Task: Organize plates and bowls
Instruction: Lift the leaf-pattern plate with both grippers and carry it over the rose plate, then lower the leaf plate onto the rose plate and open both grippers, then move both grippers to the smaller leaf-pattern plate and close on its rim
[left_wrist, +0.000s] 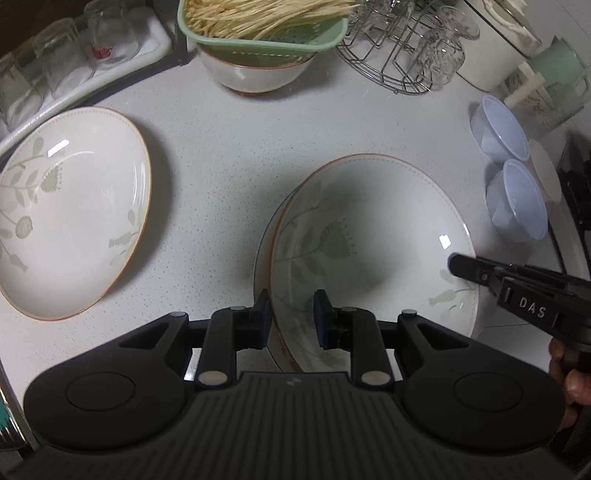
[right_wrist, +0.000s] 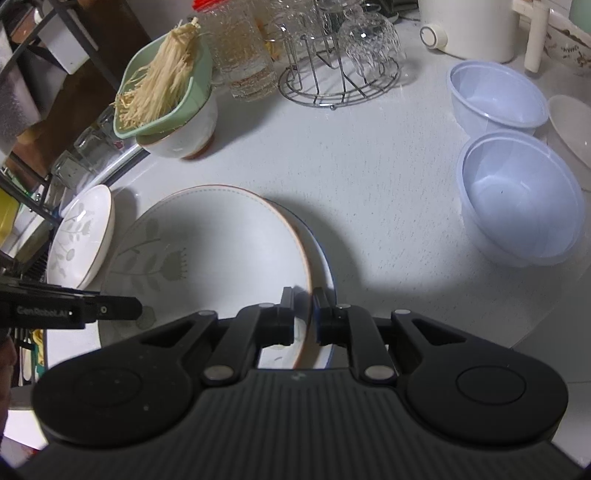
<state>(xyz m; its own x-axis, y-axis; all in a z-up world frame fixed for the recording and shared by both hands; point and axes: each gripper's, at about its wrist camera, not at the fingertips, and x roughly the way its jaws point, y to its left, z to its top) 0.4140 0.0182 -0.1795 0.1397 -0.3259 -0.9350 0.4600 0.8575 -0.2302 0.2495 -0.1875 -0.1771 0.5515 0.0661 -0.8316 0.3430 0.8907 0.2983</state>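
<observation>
Left gripper (left_wrist: 290, 317): fingers apart, straddling the near-left rim of the top plate (left_wrist: 373, 254), 1 finger (left_wrist: 263, 314) outside the rim, the other inside. Not clamped, gap visible on both sides.

Right gripper (right_wrist: 303, 314): fingers close together around the right rim of the same plate (right_wrist: 207, 254). The rim passes between them; looks pinched, but contact is hard to confirm (cannot tell for certain).

The top plate, leaf pattern with orange edge, sits on a second plate (left_wrist: 264, 254) with a blue edge, offset so the lower one shows as a crescent on 1 side (right_wrist: 321, 258). Stack is on the white desk (left_wrist: 221, 155), centre.

A 3rd patterned plate (left_wrist: 70, 214) lies alone on the desk, well left of the stack.

2 translucent bowls (right_wrist: 517, 195) sit to the right, side by side, with a white bowl (right_wrist: 569, 129) just behind them.

At the back: green colander (left_wrist: 258, 44) of noodles resting in a white bowl (left_wrist: 255, 77), and a wire rack (right_wrist: 340, 74) with upturned glasses.
</observation>
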